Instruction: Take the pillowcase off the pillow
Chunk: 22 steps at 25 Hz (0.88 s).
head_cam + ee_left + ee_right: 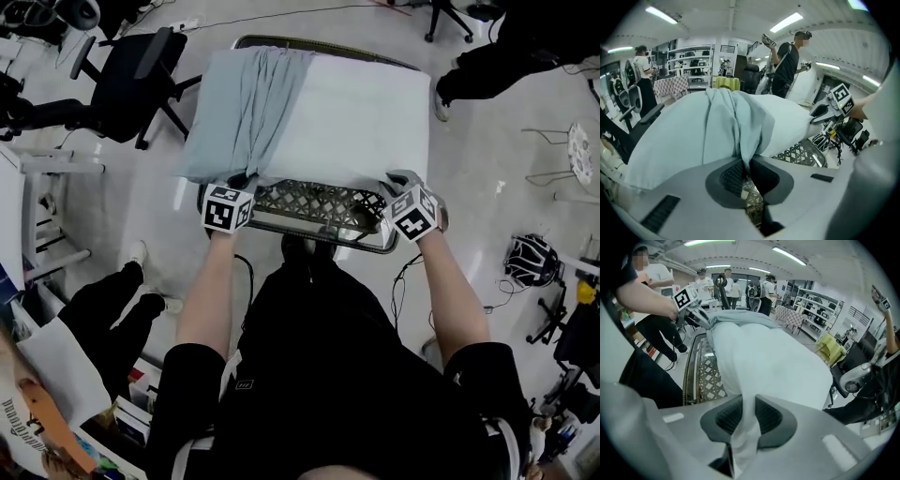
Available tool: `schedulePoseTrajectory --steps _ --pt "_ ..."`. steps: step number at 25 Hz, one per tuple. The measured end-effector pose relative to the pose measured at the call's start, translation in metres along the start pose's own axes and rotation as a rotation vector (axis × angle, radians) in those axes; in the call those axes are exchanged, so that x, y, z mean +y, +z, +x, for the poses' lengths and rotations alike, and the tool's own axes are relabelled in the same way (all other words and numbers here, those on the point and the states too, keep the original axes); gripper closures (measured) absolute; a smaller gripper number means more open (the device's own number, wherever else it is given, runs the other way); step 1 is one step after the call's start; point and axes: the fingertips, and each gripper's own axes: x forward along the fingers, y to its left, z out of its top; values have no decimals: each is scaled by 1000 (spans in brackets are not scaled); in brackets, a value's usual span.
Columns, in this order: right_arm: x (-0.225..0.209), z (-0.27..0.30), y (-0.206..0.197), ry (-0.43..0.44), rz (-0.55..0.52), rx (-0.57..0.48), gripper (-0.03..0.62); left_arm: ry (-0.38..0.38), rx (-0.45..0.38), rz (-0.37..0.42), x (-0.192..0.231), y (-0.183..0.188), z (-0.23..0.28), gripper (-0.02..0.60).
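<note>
A white pillow [361, 127] lies on a metal lattice table [319, 203]. A pale blue-grey pillowcase [239, 108] is bunched up over the pillow's left part. My left gripper [240, 181] is at the near left edge, shut on a fold of the pillowcase [717, 126], which rises from between its pads [733, 178]. My right gripper [398, 180] is at the near right corner, shut on the white pillow [773, 362], with cloth pinched between its pads [766, 416]. In the right gripper view the left gripper [702, 317] shows at the pillow's far end, by the pillowcase [740, 315].
A black office chair [131, 70] stands left of the table. One person's legs [103, 309] are at my near left and another person [487, 56] is beyond the table's far right corner. A helmet-like object [530, 260] and cables lie on the floor to the right.
</note>
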Motion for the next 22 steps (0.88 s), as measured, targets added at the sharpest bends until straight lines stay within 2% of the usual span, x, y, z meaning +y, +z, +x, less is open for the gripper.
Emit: schedulePoseTrajectory --steps 2,4,6,8,10,11,14,16,18,20,22 --pt "2 -2 4 -13 -38 14 478 -4 -2 53 -12 3 -3 548" --pt "5 -4 13 -21 -87 15 442 11 -36 85 -21 8 -12 483" --pt "9 -5 29 -23 -151 -8 418 41 -98 51 -21 17 -26 437" --pt "17 -6 57 -16 -207 -76 416 78 -159 -8 -11 24 -41 433" --pt "28 -2 88 17 -229 -137 415 119 -173 -43 6 22 -51 431" --pt "35 5 100 45 -234 -141 387 144 -161 -45 17 18 -53 428" --pt "56 43 110 113 -295 -43 273 242 -116 -30 58 4 -59 385" --pt "63 71 107 107 -364 44 240 310 -94 -16 89 -3 -64 353" --pt "67 93 104 85 -393 108 240 343 -79 -11 117 -11 -67 333" --pt "67 105 102 61 -367 147 241 316 -76 -17 135 -19 -71 315" --pt "66 108 99 41 -323 160 245 245 -68 -12 143 -31 -75 311"
